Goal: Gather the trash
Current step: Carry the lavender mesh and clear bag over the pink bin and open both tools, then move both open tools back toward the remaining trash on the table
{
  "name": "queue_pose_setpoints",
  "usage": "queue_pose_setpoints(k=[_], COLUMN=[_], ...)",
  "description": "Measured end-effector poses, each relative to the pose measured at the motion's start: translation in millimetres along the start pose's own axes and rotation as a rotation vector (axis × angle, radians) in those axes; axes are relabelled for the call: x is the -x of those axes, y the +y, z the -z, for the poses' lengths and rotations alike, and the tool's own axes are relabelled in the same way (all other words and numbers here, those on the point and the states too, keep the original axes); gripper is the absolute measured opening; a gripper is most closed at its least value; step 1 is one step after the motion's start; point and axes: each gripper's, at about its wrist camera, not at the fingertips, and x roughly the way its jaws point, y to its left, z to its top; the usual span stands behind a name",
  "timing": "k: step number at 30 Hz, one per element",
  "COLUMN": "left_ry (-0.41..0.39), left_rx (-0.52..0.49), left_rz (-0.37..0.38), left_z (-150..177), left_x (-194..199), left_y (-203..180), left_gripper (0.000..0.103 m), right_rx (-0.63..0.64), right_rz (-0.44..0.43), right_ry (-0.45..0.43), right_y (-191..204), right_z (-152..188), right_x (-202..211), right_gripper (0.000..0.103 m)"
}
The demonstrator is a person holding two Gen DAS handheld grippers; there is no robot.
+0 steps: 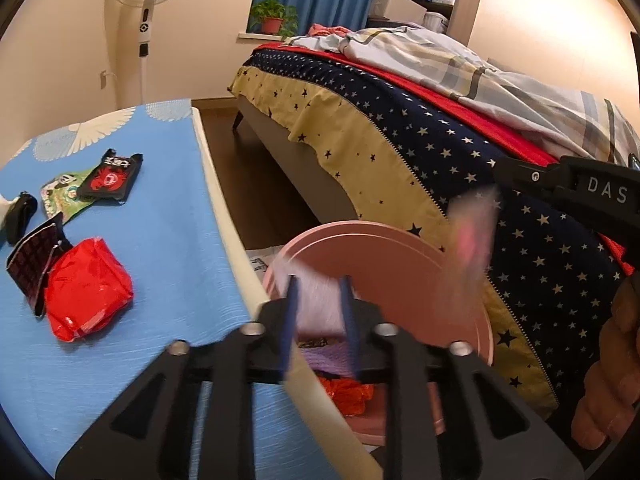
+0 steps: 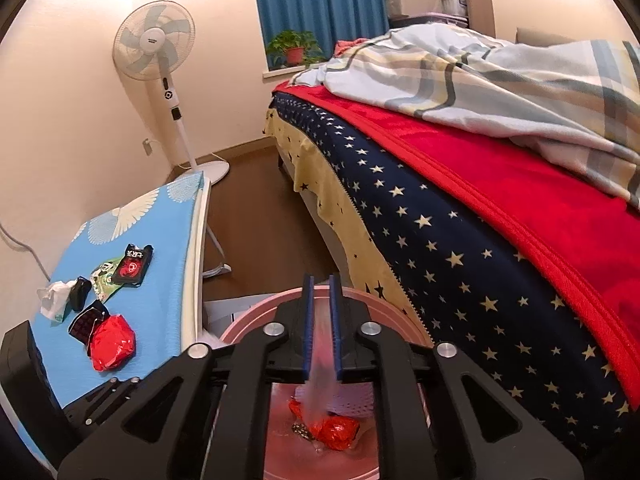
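Note:
A pink trash bin point(image 1: 400, 276) stands on the floor between the blue table and the bed; it also shows in the right wrist view point(image 2: 360, 300). Red wrappers point(image 2: 336, 432) and a pale purple piece lie inside it. My left gripper point(image 1: 320, 312) is open over the bin's rim, with a blurred pale purple piece point(image 1: 316, 304) between its fingers. My right gripper point(image 2: 321, 328) is slightly open above the bin; a blurred pinkish wrapper point(image 2: 320, 376) slips down between its fingers and shows blurred in the left view point(image 1: 474, 236). On the table lie a red bag point(image 1: 86, 288), dark wrappers point(image 1: 34, 268) and a black-red packet point(image 1: 112, 178).
The blue table point(image 1: 160, 240) is at left, with a green wrapper point(image 1: 60, 196), a small black item point(image 1: 22, 216) and crumpled white tissue point(image 2: 54, 296). The bed point(image 2: 480, 220) with starred cover fills the right. A standing fan point(image 2: 160, 48) is by the far wall.

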Motion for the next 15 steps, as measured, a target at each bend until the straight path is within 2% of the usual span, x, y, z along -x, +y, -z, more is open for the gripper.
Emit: queue_pose_setpoints(k=[2,3,15], left_ry=[-0.005,-0.007,-0.054], left_rx=[0.005,0.006,0.019], left_rz=[-0.012,-0.015,-0.079], left_z=[0.4,0.2,0.0], left_x=[3.9,5.2,40.5], left_y=[3.3,4.2,19.1], left_gripper=[0.027,0.027,0.027], right_rx=[-0.005,-0.007,0.019], right_rz=[0.008,0.008,-0.031], right_ry=[-0.003,-0.005,-0.028], right_y=[-0.7,-0.9,9.4], right_z=[0.4,0.4,7.3], right_x=[0.7,1.1,16.3], right_gripper=[0.033,0.034,0.034])
